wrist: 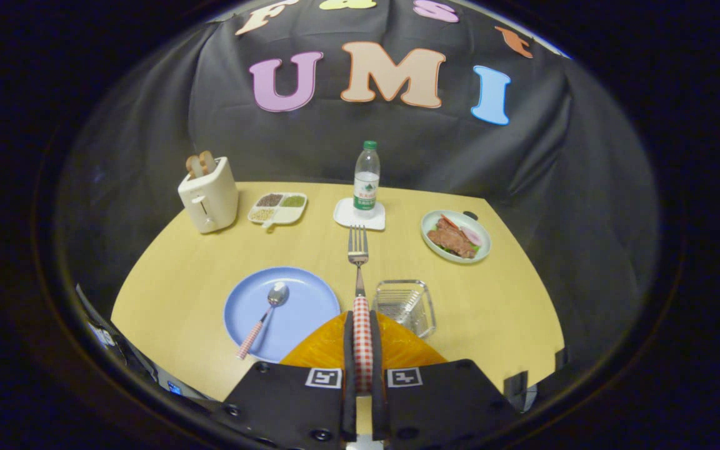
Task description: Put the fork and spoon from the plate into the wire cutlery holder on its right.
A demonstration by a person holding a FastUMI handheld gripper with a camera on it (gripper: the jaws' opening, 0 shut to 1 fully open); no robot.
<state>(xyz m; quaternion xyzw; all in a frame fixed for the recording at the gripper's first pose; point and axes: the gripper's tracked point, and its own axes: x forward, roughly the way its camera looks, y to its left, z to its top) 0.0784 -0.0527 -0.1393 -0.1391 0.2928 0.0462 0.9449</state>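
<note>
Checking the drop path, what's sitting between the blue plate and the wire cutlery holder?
In the gripper view, the fork clamped in the gripper fingers sits between blue plate and wire cutlery holder, above bare table.

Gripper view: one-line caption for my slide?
Claw shut on fork, lifted beside wire holder; spoon on blue plate.

The gripper (363, 325) is clamping the checked-handled metal fork (358, 250) between both fingers, tines pointing forward above the wooden table (497, 300), between the round blue plate (300, 312) bearing the checked-handled spoon (266, 312) and the wire cutlery holder (405, 305).
</note>
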